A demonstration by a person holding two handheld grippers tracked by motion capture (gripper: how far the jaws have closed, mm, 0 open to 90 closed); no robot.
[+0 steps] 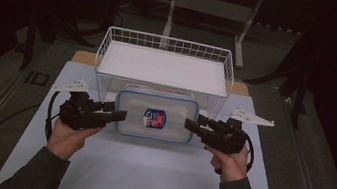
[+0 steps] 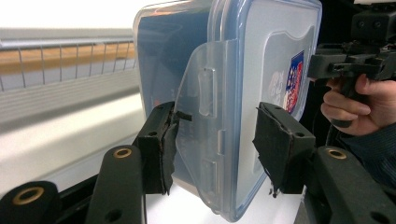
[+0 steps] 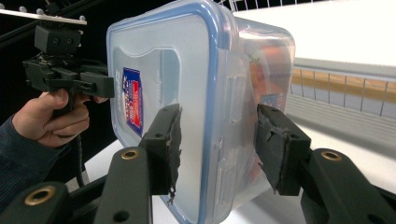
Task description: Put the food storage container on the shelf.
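Right gripper view: container [image 3: 187, 93] walls blur orange contents.

The right gripper [image 3: 215, 140] rises from the bottom edge, and its two black jaws clamp the near end of a clear plastic container [image 3: 187, 93], one pad on the lid face, the other on the side where a latch flap sits. The container's blue-rimmed lid [image 3: 154, 88] faces left and carries a red-and-blue label [image 3: 132, 100]. Orange contents show faintly through the container's right wall. Beyond the container's far end, a person's hand [image 3: 51, 116] holds the left gripper [image 3: 88, 84], whose jaw tips reach that end. To the right of the container runs a white wire basket [image 3: 345, 93] with a white sheet above its rim.
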